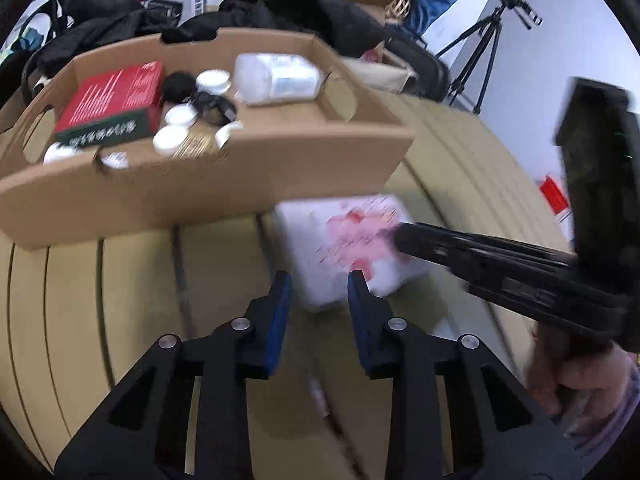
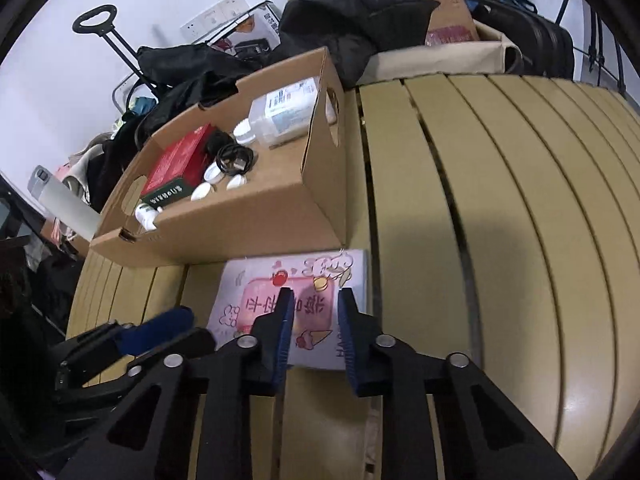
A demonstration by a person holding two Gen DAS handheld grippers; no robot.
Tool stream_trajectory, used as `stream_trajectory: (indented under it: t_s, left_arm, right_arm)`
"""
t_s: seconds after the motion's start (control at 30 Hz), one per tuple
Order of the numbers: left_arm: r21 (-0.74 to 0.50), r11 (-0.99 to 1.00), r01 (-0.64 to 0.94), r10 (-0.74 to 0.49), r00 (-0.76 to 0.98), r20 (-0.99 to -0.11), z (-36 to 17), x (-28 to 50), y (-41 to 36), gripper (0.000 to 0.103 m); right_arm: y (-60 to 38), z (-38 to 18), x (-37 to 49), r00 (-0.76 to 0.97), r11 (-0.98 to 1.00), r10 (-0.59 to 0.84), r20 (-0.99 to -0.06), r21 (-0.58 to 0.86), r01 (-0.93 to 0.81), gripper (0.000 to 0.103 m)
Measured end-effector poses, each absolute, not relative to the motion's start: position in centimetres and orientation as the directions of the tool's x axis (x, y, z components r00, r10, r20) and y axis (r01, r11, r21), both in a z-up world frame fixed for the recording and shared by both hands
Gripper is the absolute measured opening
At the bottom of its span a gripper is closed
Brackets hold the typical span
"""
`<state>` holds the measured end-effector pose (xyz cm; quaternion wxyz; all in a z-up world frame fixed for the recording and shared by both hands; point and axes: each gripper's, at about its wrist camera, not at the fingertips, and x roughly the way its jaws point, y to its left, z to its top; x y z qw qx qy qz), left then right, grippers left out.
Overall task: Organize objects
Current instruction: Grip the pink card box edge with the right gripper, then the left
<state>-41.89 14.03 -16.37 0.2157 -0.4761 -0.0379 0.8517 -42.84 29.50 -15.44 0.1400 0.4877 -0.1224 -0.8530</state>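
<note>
A white packet with a pink cartoon label (image 2: 296,304) lies flat on the slatted table, just in front of the cardboard tray (image 2: 248,236). My right gripper (image 2: 314,300) is open and hovers over the packet's near half. My left gripper (image 1: 318,280) is open at the packet's (image 1: 352,240) near left edge. The right gripper's fingers (image 1: 440,246) reach over the packet from the right in the left wrist view. The tray (image 1: 200,196) holds a red and green box (image 1: 112,104), a clear bottle (image 1: 276,78), white caps (image 1: 172,138) and a black cable (image 2: 234,158).
The beige slatted table (image 2: 500,208) stretches to the right. Black clothing (image 2: 352,16), boxes and a black suitcase (image 2: 532,44) pile up behind the tray. A tripod (image 1: 484,48) stands by the far wall. A grey flask (image 2: 64,204) lies to the tray's left.
</note>
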Motion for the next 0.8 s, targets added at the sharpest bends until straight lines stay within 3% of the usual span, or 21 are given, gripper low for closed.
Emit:
stream_trajectory:
  t_s: [0.13, 0.23, 0.33, 0.43, 0.57, 0.8]
  left_arm:
    - [-0.232, -0.949, -0.214, 0.31, -0.488, -0.816, -16.8, -40.6, 10.1, 0.026]
    - [-0.208, -0.973, -0.095, 0.226, -0.531, -0.816, -16.2, -39.1, 6.2, 0.028]
    - [-0.247, -0.966, -0.074, 0.247, -0.539, -0.805, -15.1, -37.8, 4.2, 0.036]
    - [-0.28, -0.955, -0.1, 0.288, -0.548, -0.785, -14.5, -37.1, 4.8, 0.048]
    - [-0.284, -0.941, -0.187, 0.34, -0.521, -0.783, -14.9, -38.1, 8.5, 0.048]
    - [-0.382, -0.882, -0.277, 0.47, -0.443, -0.764, -16.4, -42.9, 13.3, 0.048]
  right_arm:
    - [26.2, -15.2, -37.6, -0.381, -0.843, -0.539, -0.752, 0.477, 0.251, 0.019]
    - [23.8, -14.0, -33.5, -0.337, -0.794, -0.6, -0.725, 0.49, 0.36, 0.019]
    - [25.4, -12.1, -33.8, -0.456, -0.852, -0.519, -0.723, 0.393, 0.347, 0.019]
    - [28.6, -12.4, -38.5, -0.526, -0.93, -0.367, -0.767, 0.303, 0.207, 0.019]
    - [29.9, -15.2, -43.5, -0.452, -0.956, -0.292, -0.843, 0.27, 0.115, 0.019]
    - [30.1, -15.6, -43.4, -0.482, -0.944, -0.322, -0.815, 0.316, 0.097, 0.02]
